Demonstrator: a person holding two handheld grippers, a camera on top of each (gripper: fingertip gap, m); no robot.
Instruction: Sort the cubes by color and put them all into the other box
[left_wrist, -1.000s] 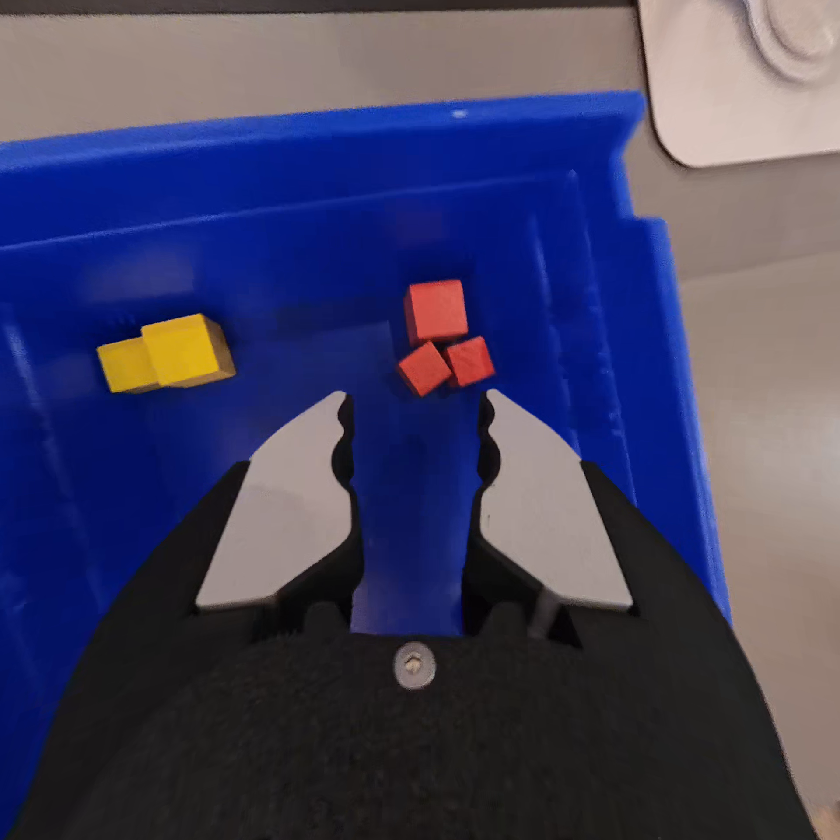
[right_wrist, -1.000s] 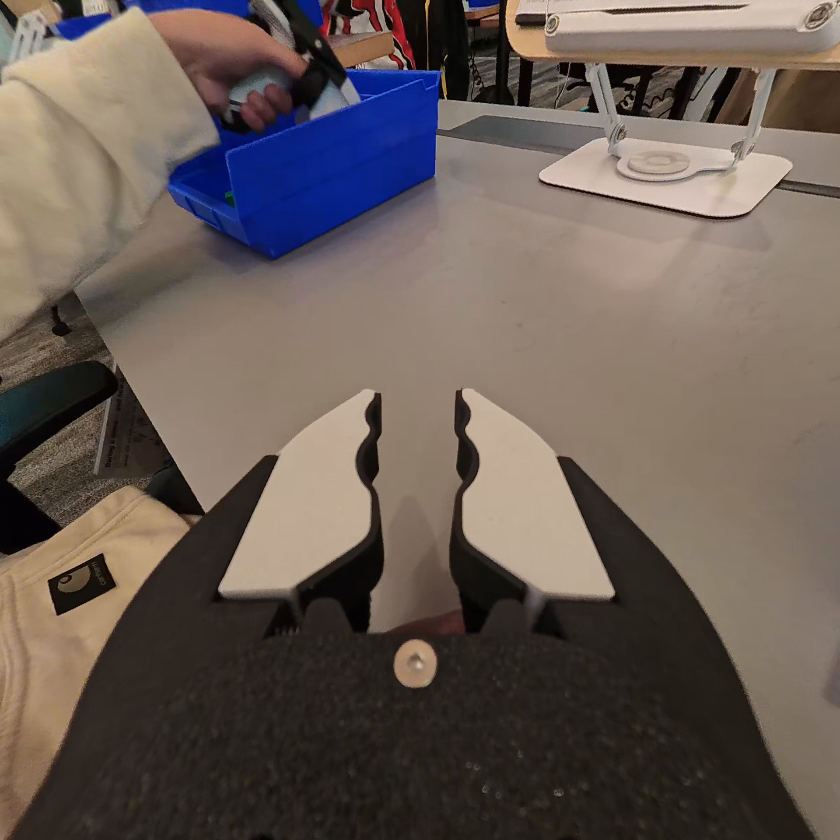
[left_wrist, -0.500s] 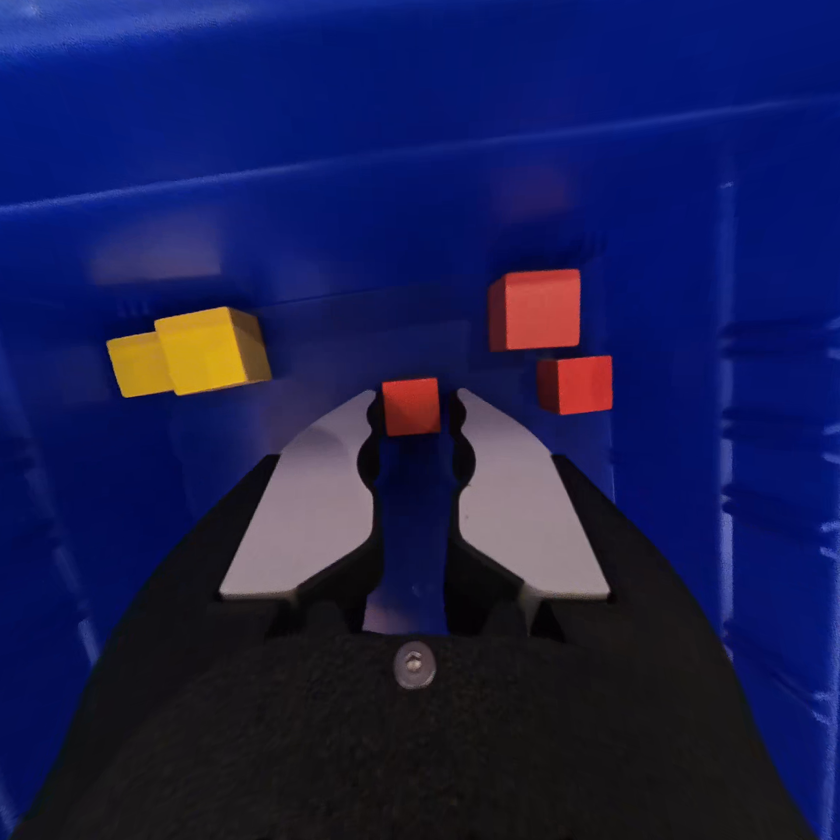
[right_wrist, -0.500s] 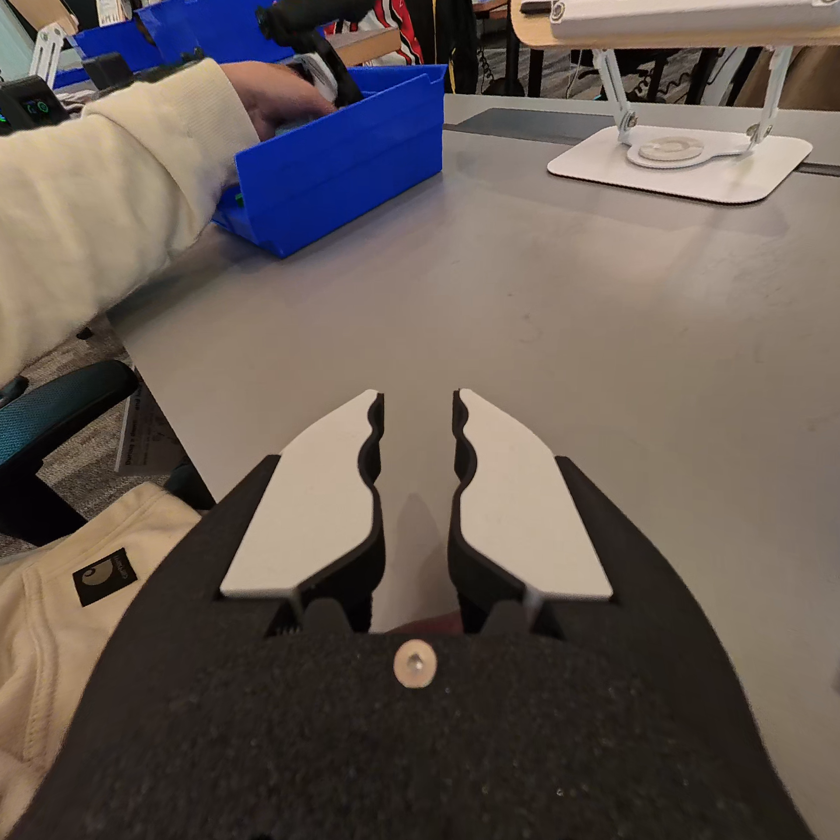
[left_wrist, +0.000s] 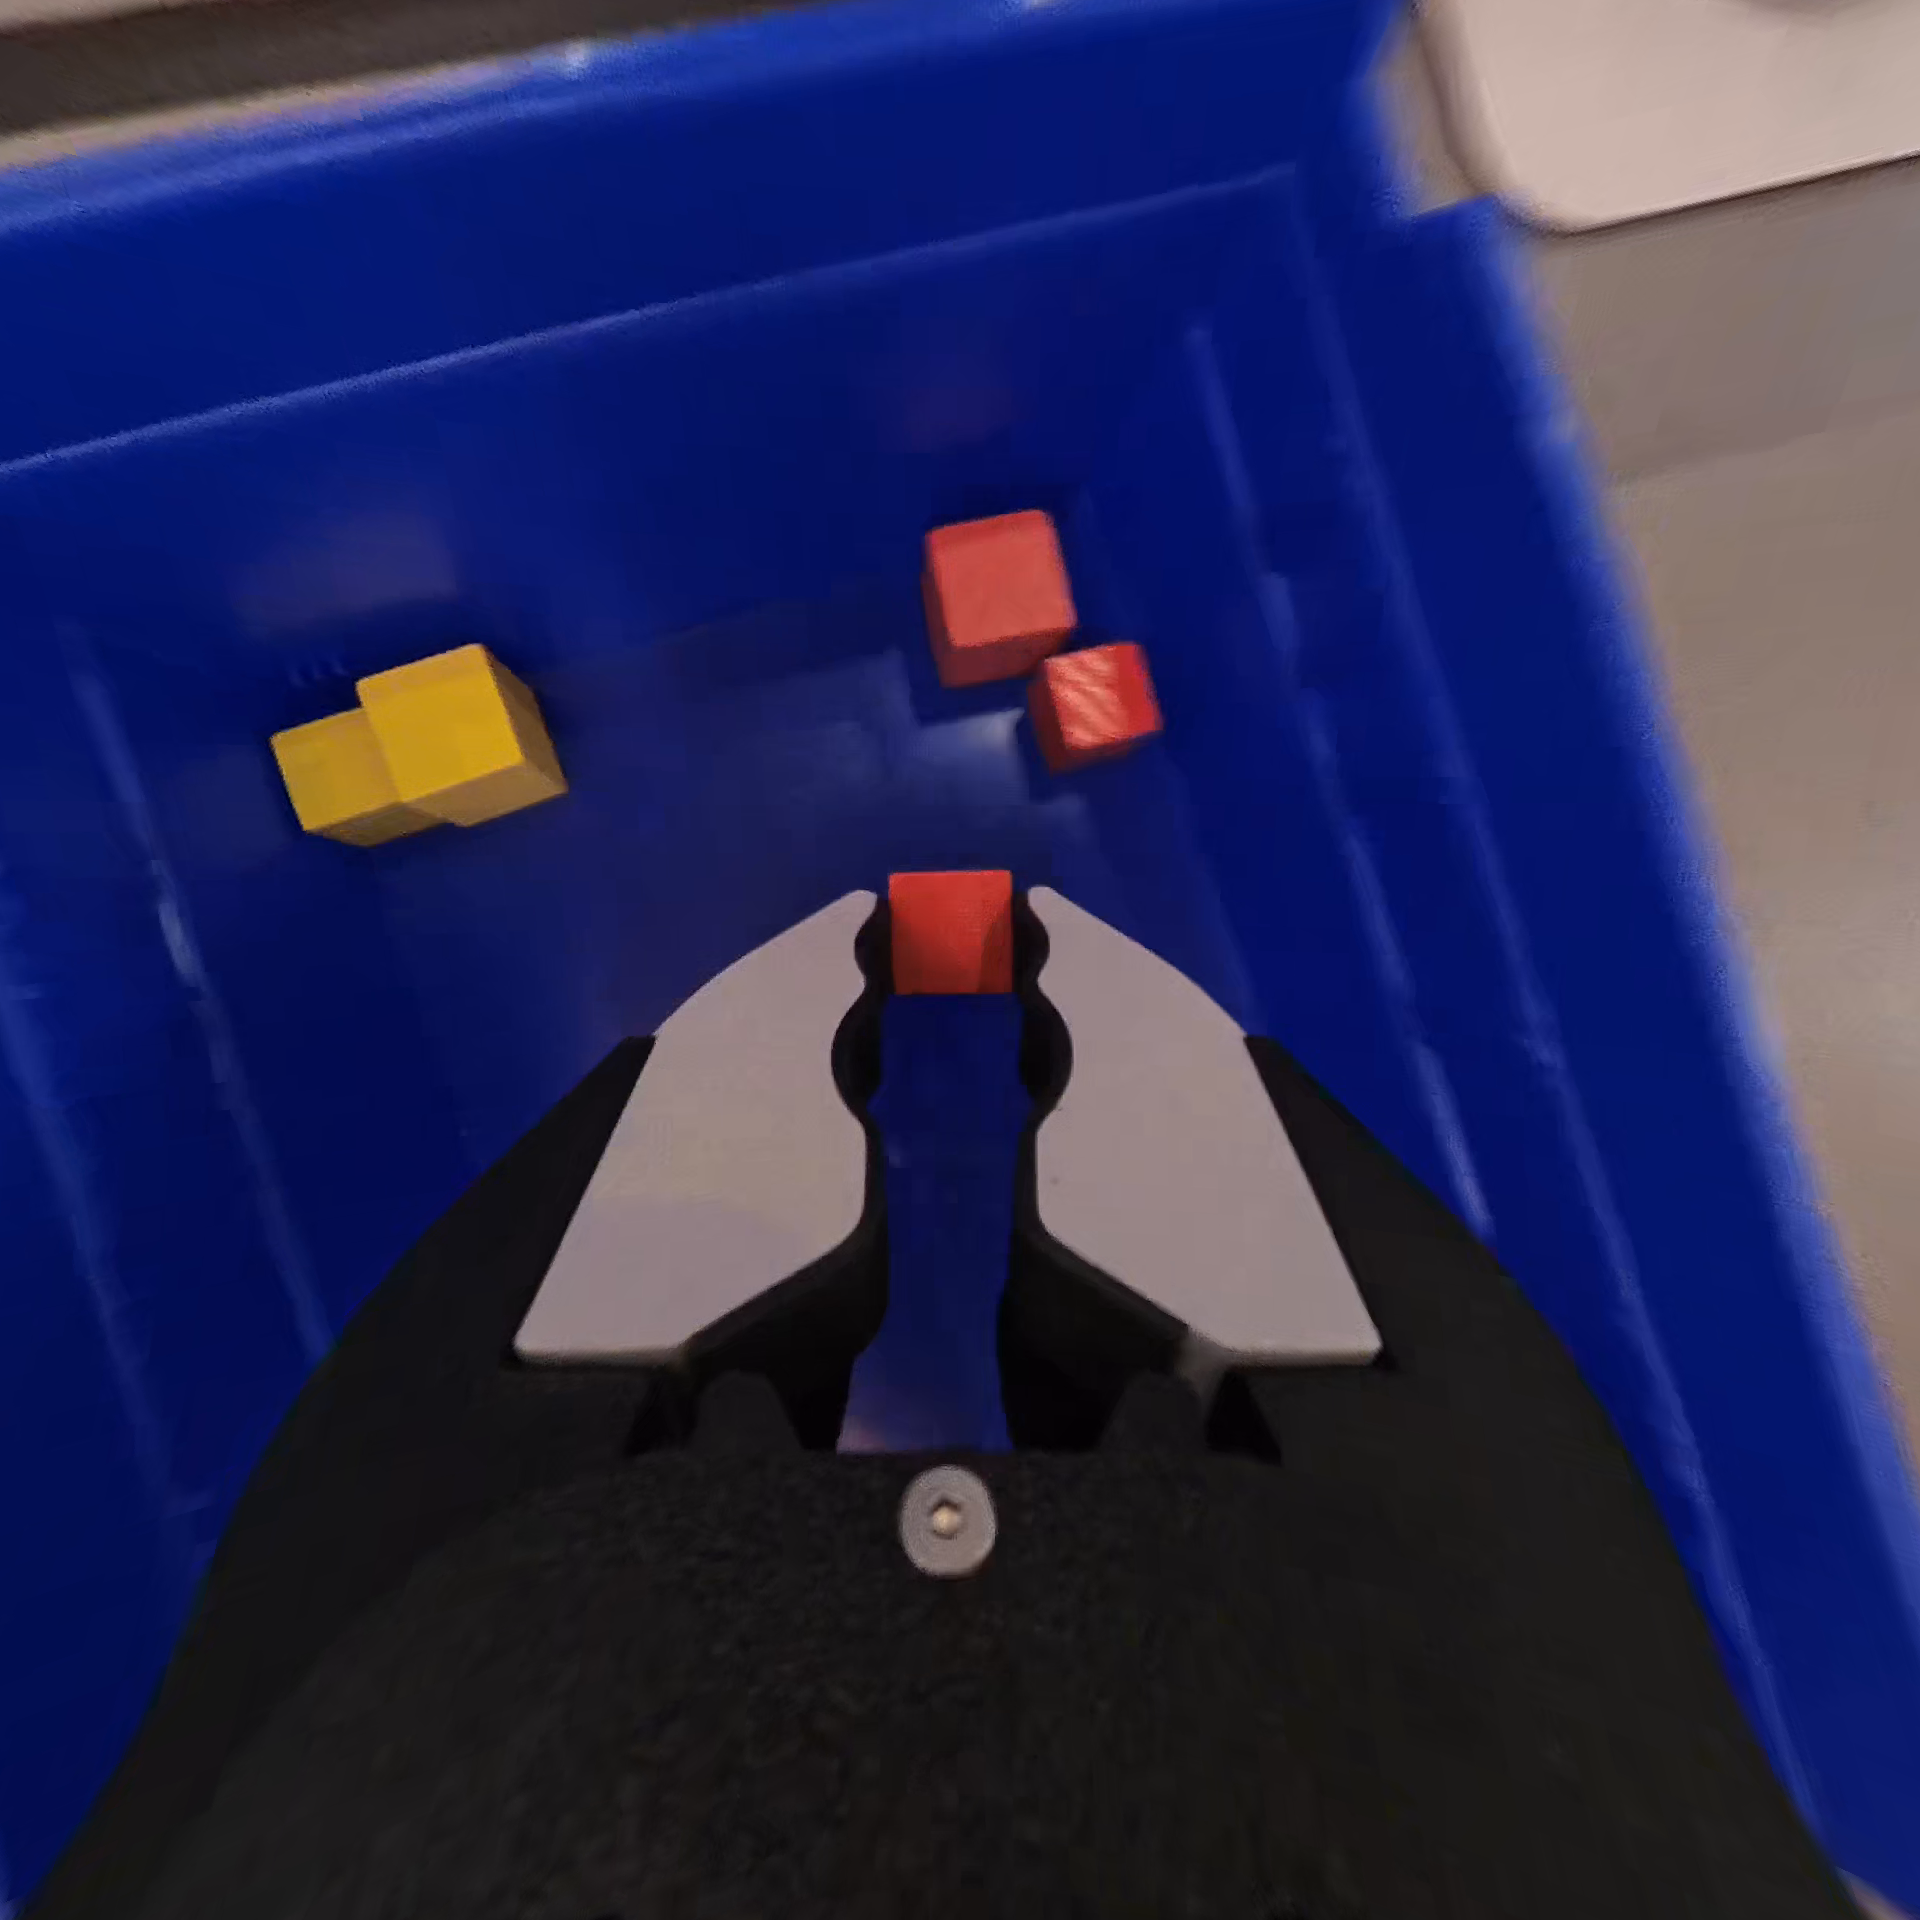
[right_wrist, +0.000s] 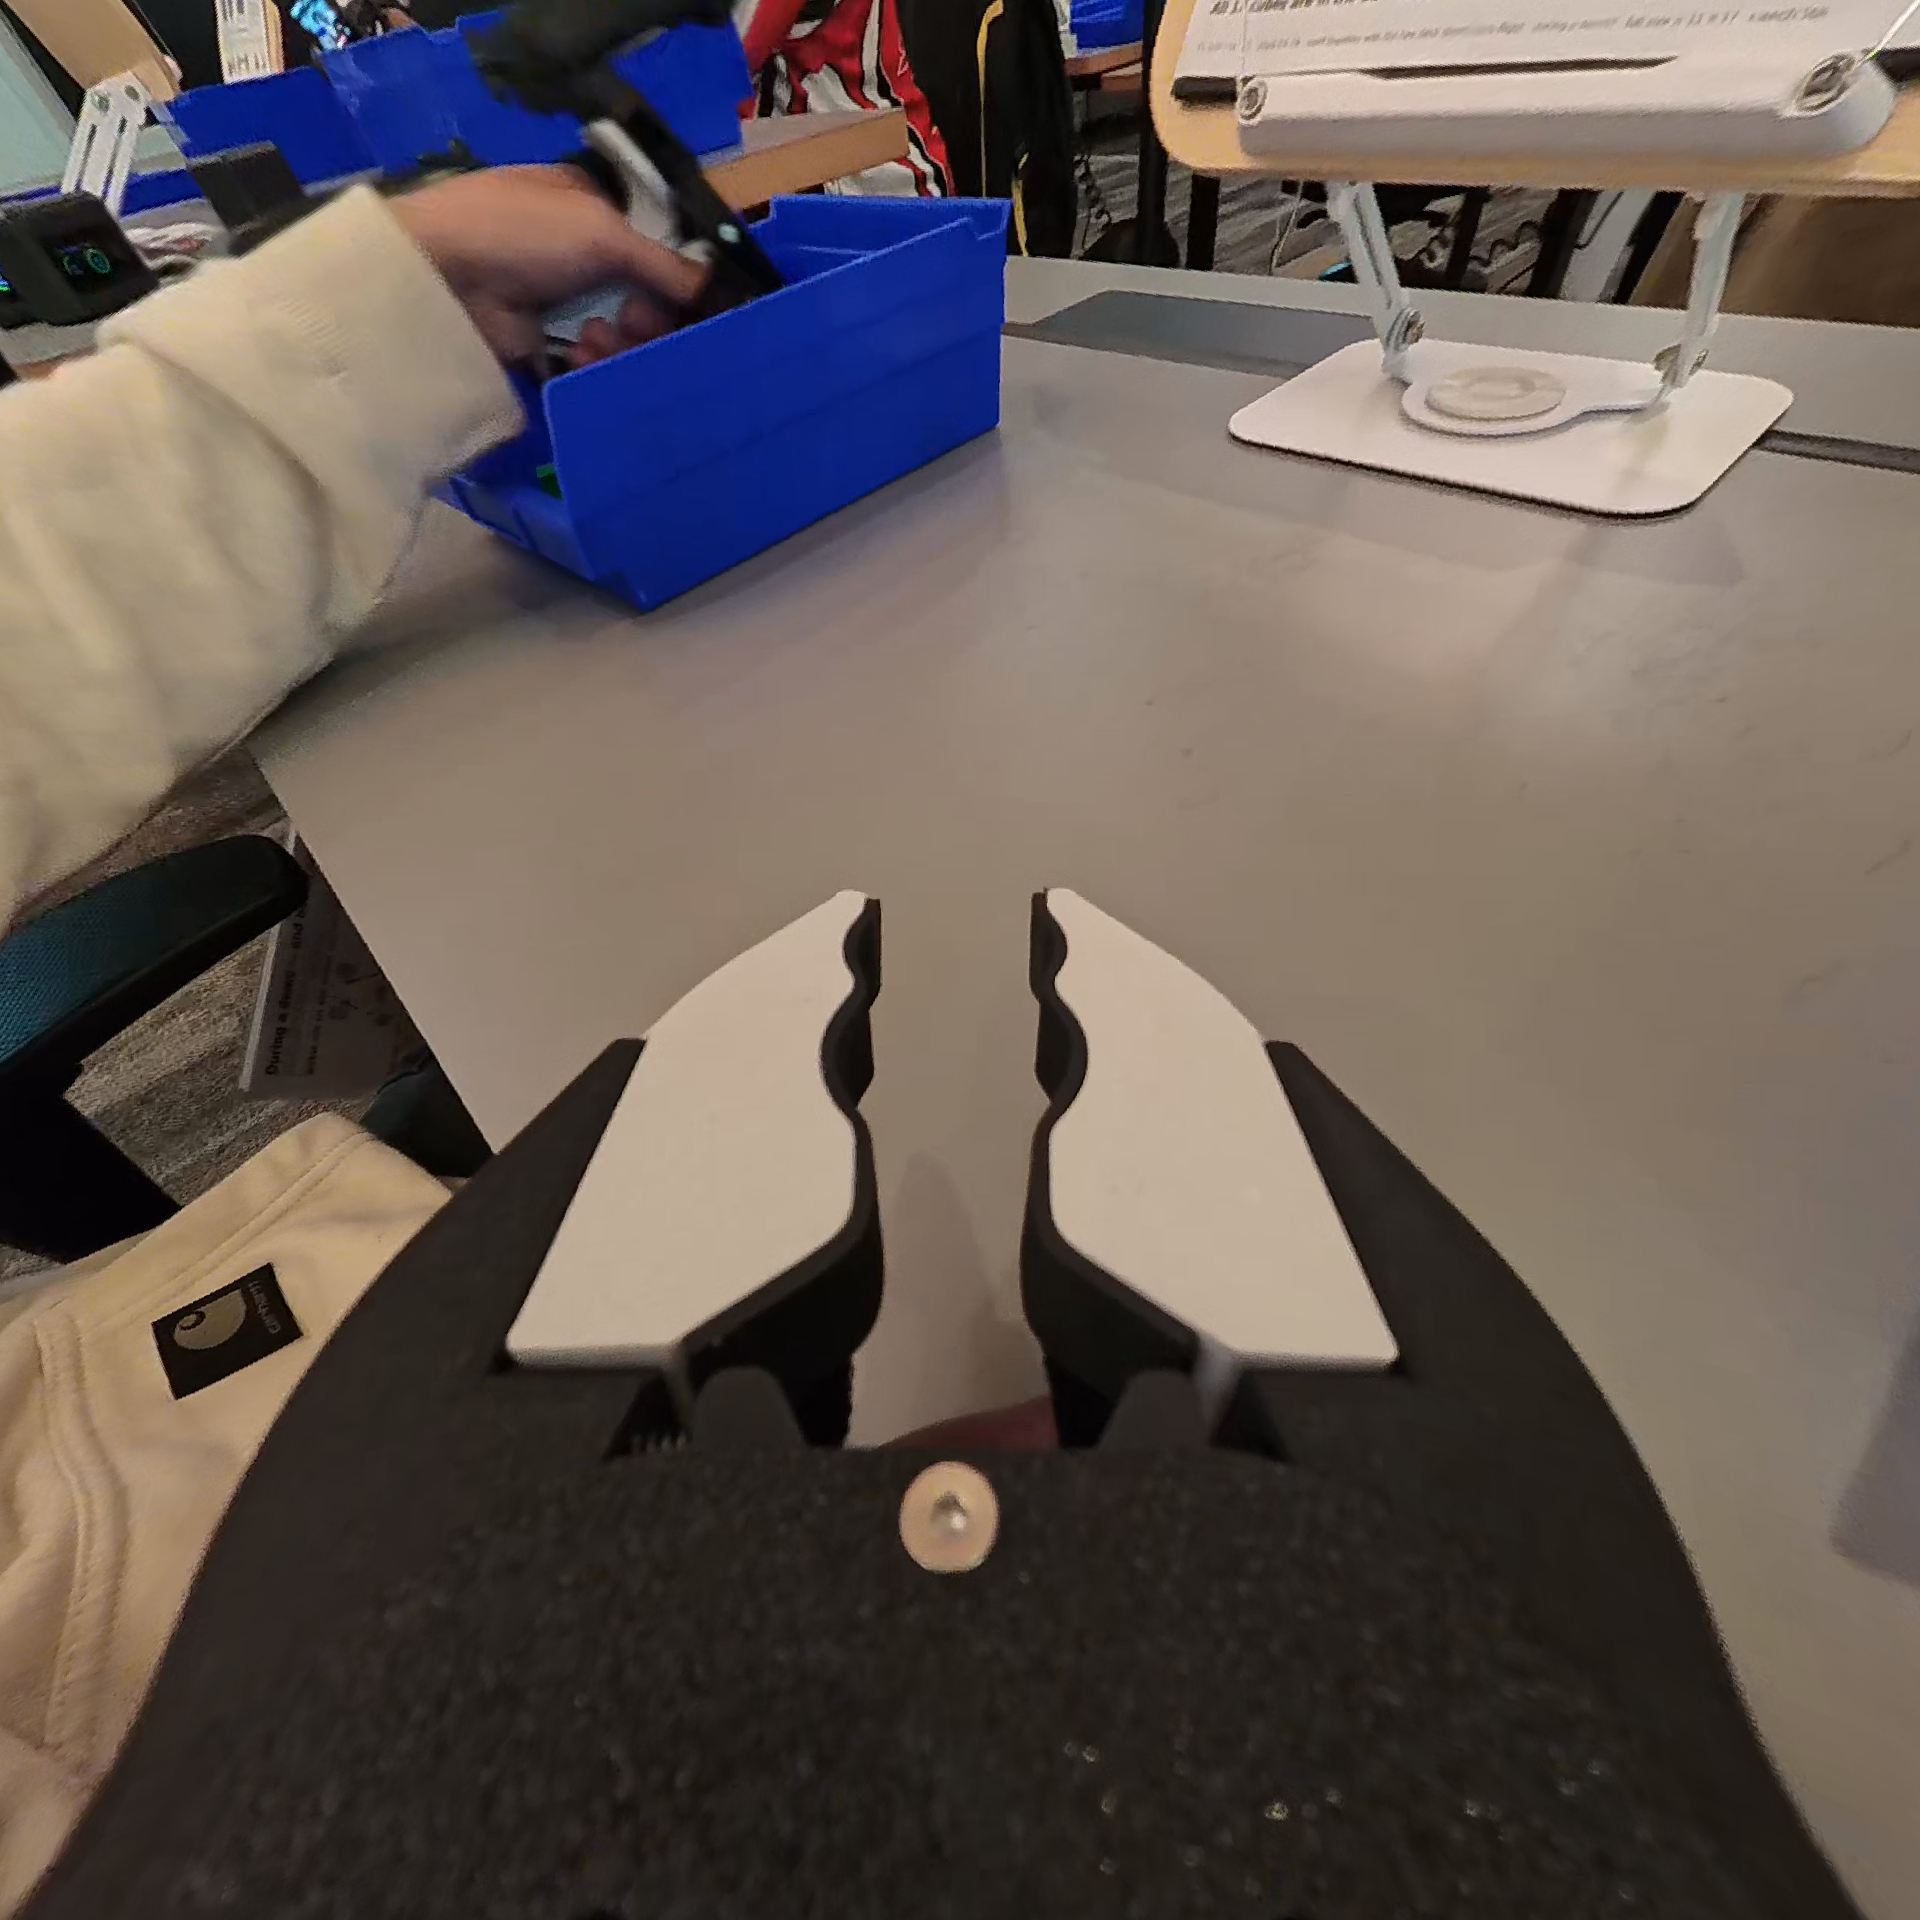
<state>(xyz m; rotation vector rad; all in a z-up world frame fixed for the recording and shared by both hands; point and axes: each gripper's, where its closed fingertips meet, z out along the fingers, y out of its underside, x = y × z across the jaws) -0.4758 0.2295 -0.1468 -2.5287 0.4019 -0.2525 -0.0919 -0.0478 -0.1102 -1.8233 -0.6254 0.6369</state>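
The left claw (left_wrist: 951, 930) is pinching a small red cube (left_wrist: 951, 932) at its tips above the blue box (left_wrist: 727, 436) — likely light, rigid, best gripped on flat opposite faces; the right claw (right_wrist: 956, 935) is idling part-open, empty, over the table (right_wrist: 1351, 779).

Left hand-held gripper (left_wrist: 951, 914) now clamps small red cube (left_wrist: 951, 932), lifted away from other red cubes (left_wrist: 997, 594).

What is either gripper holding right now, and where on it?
Left gripper pinches a small red cube by its two opposite side faces; right gripper holds nothing.
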